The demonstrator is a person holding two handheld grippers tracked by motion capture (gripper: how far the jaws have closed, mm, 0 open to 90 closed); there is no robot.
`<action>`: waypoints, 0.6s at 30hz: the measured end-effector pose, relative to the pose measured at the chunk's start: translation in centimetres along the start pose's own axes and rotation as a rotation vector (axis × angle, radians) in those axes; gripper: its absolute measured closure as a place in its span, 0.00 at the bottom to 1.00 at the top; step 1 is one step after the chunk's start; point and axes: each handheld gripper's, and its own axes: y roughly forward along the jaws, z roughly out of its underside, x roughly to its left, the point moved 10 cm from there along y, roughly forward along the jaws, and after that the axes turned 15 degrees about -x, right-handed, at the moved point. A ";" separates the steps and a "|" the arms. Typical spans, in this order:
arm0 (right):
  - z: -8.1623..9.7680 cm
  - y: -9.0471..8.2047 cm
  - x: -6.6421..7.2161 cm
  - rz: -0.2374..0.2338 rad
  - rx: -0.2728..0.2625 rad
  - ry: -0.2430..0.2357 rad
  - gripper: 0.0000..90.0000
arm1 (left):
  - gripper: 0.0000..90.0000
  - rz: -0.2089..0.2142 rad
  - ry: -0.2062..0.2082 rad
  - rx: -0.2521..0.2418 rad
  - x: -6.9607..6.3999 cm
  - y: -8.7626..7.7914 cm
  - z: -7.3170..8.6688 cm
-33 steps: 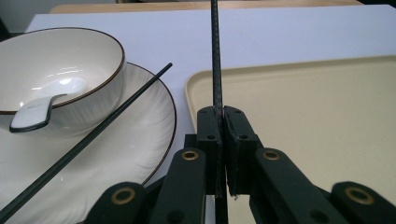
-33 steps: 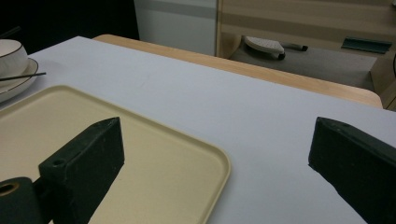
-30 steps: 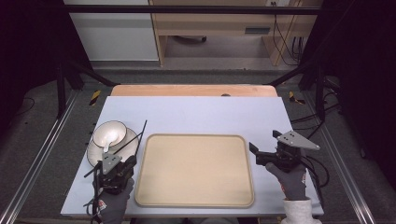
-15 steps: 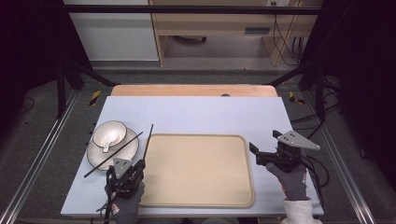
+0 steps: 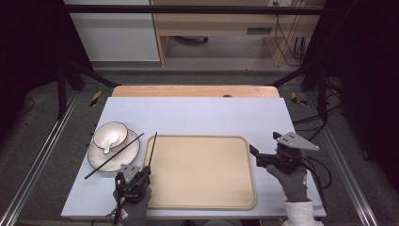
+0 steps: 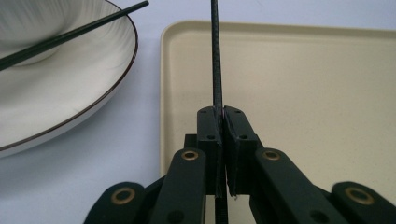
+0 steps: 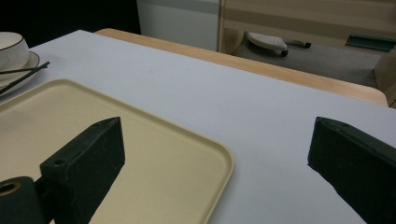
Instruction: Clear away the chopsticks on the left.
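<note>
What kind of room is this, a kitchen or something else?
Probably a lab or workshop set up for recording, not a kitchen. The table stands inside a dark metal frame, cables trail along the floor behind it, and the hands hold grippers, one shut on a chopstick.

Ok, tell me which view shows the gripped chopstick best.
The left gripper view: the chopstick sits clamped between the jaws, over the tray's left rim. The high view shows it whole but thin; the right gripper view shows distant dark tips.

The high view looks down from above; each gripper view looks closely along its jaws, both sharing the beige rectangular plastic tray [image 6: 299, 93] ahead.
</note>
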 end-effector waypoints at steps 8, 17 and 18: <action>0.1 0.1 0.1 -0.003 0.004 0.001 0.04 | 0.95 -0.020 0.008 0.026 0.1 0.3 0.7; 0.2 0.1 0.2 -0.004 0.010 -0.002 0.04 | 0.95 -0.026 0.011 0.067 0.2 0.5 1.1; 0.2 0.1 0.2 -0.004 0.010 -0.002 0.04 | 0.95 -0.027 0.014 0.071 0.2 0.5 1.2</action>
